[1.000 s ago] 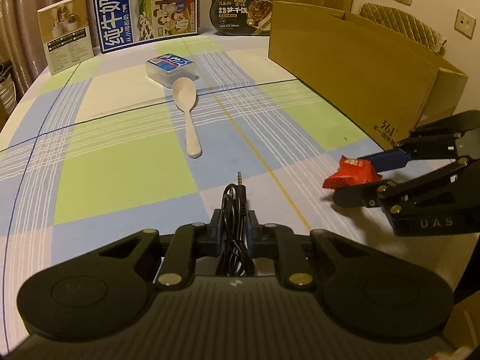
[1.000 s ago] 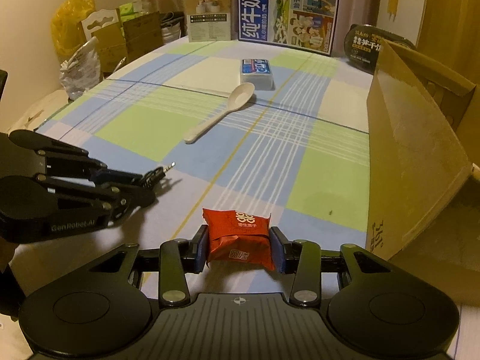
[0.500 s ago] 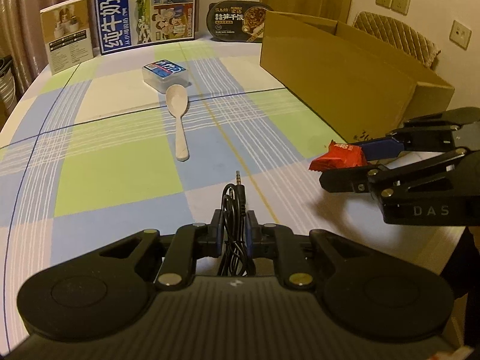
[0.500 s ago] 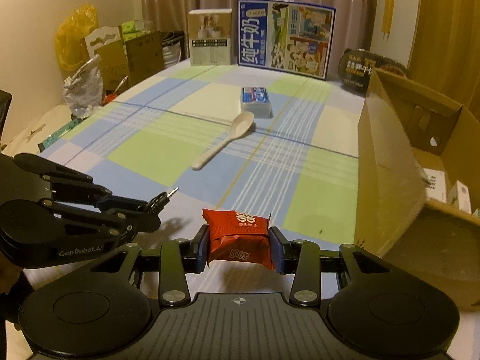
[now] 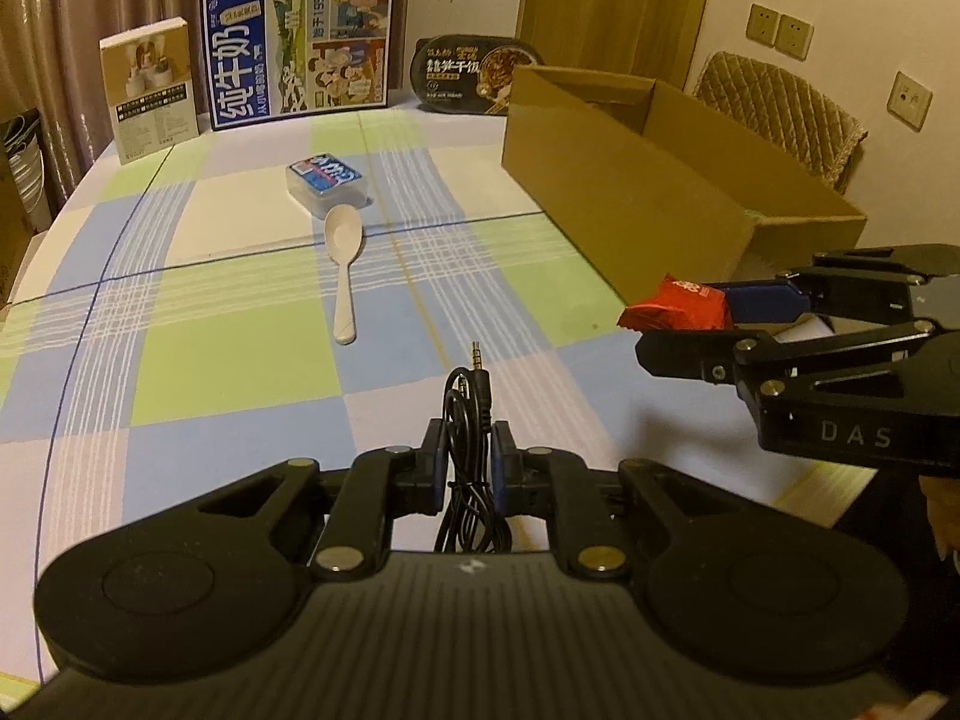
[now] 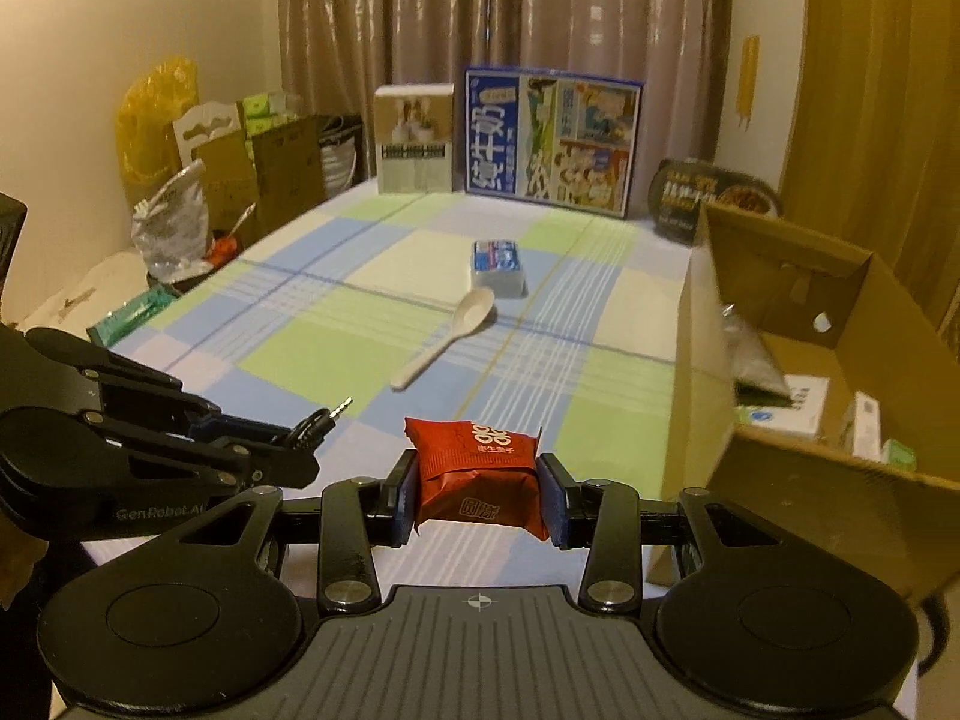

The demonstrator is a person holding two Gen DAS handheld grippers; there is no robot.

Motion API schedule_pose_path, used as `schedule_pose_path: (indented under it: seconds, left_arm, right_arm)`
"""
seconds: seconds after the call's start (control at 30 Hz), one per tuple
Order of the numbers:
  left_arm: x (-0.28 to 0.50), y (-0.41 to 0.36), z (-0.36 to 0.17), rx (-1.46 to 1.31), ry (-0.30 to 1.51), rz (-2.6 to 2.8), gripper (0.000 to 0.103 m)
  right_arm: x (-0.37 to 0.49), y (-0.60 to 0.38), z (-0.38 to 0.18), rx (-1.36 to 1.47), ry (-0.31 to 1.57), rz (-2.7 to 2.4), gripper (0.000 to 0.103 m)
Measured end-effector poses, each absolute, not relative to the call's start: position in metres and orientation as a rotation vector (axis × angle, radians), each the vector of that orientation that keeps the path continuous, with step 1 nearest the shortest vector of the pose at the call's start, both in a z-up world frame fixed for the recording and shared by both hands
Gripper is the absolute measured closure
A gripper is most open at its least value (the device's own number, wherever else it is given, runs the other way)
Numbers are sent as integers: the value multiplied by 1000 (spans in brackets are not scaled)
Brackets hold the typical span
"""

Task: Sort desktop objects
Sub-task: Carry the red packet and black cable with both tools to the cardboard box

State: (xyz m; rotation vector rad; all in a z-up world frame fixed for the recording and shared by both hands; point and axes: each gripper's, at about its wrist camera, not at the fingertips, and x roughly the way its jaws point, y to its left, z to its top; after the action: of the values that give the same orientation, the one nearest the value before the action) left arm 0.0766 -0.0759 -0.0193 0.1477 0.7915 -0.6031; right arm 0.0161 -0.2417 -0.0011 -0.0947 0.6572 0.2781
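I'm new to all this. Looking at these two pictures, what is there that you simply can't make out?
- Cardboard box, left view: its near wall hides what is inside.
- Same box, right view: packets inside are partly cut off by the wall, labels too small to read.
- Black cable, left view: its lower loops vanish behind the left gripper.
- Red snack packet, right view: its underside is hidden in the right gripper.

Home dining room: checked tablecloth (image 5: 240, 372), curtains (image 6: 480, 30), padded chair (image 5: 780, 102).
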Motion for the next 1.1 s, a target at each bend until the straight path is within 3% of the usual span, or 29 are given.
schedule_pose_path:
  seconds: [1.1]
  left_arm:
    - [55, -181, 65, 166, 670, -764, 92]
  right_arm:
    - [-28, -358, 63, -39, 466, 46, 65]
